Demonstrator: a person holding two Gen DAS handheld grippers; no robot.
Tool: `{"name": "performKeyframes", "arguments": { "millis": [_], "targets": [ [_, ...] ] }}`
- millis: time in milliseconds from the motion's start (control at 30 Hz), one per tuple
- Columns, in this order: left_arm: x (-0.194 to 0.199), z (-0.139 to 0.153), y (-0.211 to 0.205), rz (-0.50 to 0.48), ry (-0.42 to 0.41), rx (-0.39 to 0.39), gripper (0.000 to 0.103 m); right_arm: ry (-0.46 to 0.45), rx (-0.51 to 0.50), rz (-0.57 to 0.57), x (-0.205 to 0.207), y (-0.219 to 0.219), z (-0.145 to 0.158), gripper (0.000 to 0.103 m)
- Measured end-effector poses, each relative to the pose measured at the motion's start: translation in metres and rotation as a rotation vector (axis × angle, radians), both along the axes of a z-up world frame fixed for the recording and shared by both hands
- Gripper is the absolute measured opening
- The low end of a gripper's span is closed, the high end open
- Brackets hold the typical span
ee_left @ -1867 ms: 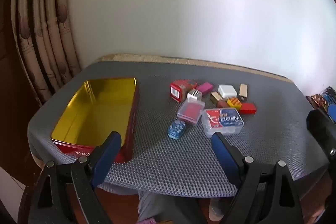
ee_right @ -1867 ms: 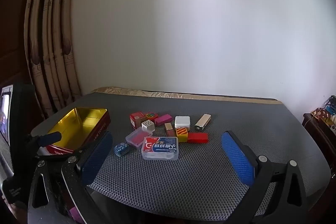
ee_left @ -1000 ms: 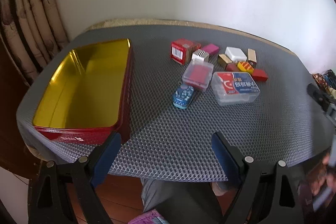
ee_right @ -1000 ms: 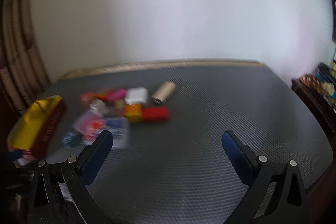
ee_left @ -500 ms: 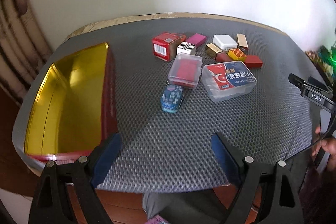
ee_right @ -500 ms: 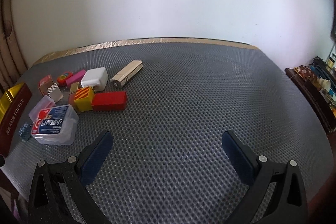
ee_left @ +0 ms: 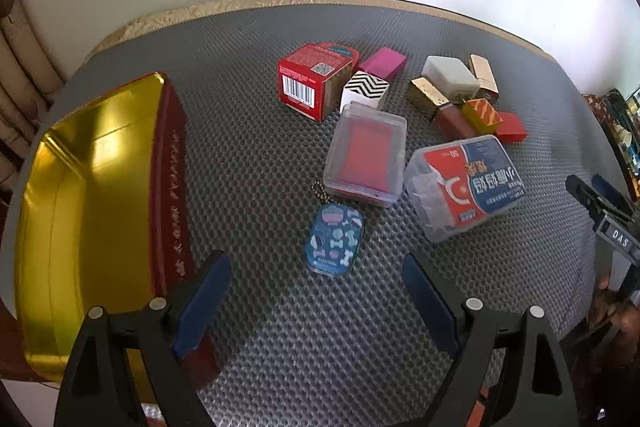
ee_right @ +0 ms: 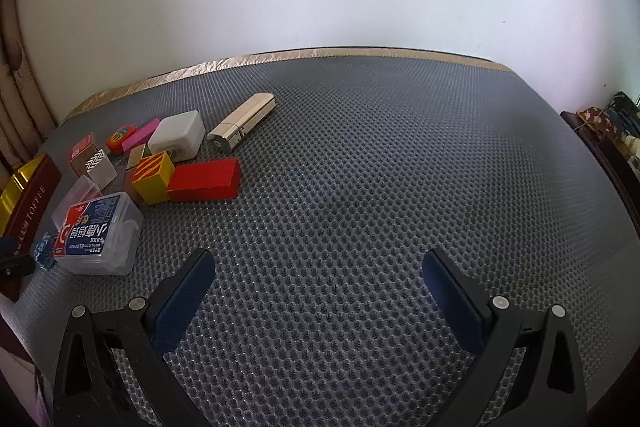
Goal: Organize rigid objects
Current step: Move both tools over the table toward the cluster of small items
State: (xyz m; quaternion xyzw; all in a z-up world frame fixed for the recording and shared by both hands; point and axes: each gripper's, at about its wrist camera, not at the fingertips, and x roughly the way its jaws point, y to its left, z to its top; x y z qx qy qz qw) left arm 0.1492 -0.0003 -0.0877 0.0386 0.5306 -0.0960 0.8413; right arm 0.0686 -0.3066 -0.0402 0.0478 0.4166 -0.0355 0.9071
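An open gold-lined red tin [ee_left: 80,195] sits at the left of the grey mat; its end also shows in the right wrist view [ee_right: 28,195]. To its right lies a cluster: a blue keychain tag [ee_left: 334,245], a clear case with a red insert [ee_left: 366,155], a clear box with a red and blue label [ee_left: 466,185] [ee_right: 98,233], a red carton [ee_left: 314,79], a zigzag cube [ee_left: 366,89], a white block [ee_right: 176,135], a red block [ee_right: 206,179], a yellow striped cube [ee_right: 154,177]. My left gripper [ee_left: 316,291] is open just before the tag. My right gripper [ee_right: 318,283] is open over bare mat.
A pink block [ee_left: 386,63], a gold lighter [ee_right: 244,121] and a brown tube [ee_left: 452,121] lie in the cluster. The wall runs behind the table [ee_right: 360,55]. A shelf of clutter [ee_right: 612,131] stands off the right edge. The right gripper's body [ee_left: 608,219] shows at the right.
My left gripper has moved forward and down toward the blue tag and the cluster. My right gripper has swung right, so the cluster now lies at its left. Both stay open.
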Motion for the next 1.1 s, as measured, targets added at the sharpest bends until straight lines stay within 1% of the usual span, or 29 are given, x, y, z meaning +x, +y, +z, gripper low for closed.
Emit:
{"name": "performKeyframes", "arguments": {
  "millis": [67,200,233,267,333,367,533,600,633,667,733,767,900,933,1000,1033,1067,1100],
  "targets": [
    [0.006,-0.003,-0.001,0.000,0.008,-0.004,0.090,0.003,0.005,0.004,0.001,0.001,-0.001,0.103],
    [0.013,-0.009,-0.005,-0.011,0.019,0.018,0.090,0.009,0.008,0.010,0.003,0.001,-0.003,0.103],
    [0.014,-0.011,-0.005,-0.013,0.023,0.021,0.088,0.013,0.009,0.010,0.003,0.001,-0.004,0.103],
    [0.015,-0.012,-0.006,-0.017,0.030,0.018,0.081,0.018,0.011,0.010,0.004,0.001,-0.005,0.103],
    [0.018,-0.017,-0.008,-0.017,0.035,0.043,0.078,0.028,0.017,0.010,0.006,0.001,-0.006,0.103],
    [0.019,-0.017,-0.009,-0.020,0.031,0.058,0.076,0.031,0.019,0.008,0.007,0.001,-0.007,0.103],
    [0.023,-0.019,-0.012,-0.036,0.034,0.070,0.075,0.047,0.027,0.004,0.010,0.000,-0.010,0.103],
    [0.023,-0.020,-0.010,-0.032,0.033,0.104,0.070,0.051,0.028,0.005,0.010,0.001,-0.012,0.103],
    [0.023,-0.021,-0.011,-0.029,0.033,0.127,0.065,0.053,0.030,0.006,0.011,0.001,-0.012,0.103],
    [0.024,-0.021,-0.011,-0.030,0.036,0.136,0.063,0.056,0.032,0.005,0.011,0.001,-0.013,0.103],
    [0.026,-0.020,-0.010,-0.036,0.045,0.134,0.063,0.065,0.037,0.003,0.014,0.000,-0.015,0.103],
    [0.026,-0.019,-0.010,-0.032,0.046,0.150,0.063,0.067,0.040,0.003,0.014,0.000,-0.016,0.103],
    [0.023,-0.015,-0.019,-0.031,-0.014,0.282,0.063,0.070,0.053,-0.004,0.016,0.000,-0.019,0.103],
    [0.022,-0.012,-0.022,-0.030,-0.031,0.294,0.063,0.071,0.057,-0.004,0.017,0.000,-0.019,0.103],
    [0.021,-0.005,-0.022,-0.028,-0.051,0.282,0.063,0.077,0.062,-0.004,0.018,0.000,-0.021,0.103],
    [0.021,-0.003,-0.020,-0.034,-0.041,0.254,0.063,0.078,0.064,-0.004,0.019,0.000,-0.021,0.103],
    [0.023,-0.003,-0.018,-0.049,-0.014,0.201,0.063,0.080,0.066,-0.005,0.019,0.000,-0.022,0.103],
    [0.023,-0.003,-0.015,-0.051,0.003,0.175,0.063,0.080,0.067,-0.007,0.019,0.001,-0.022,0.103]
  ]
}}
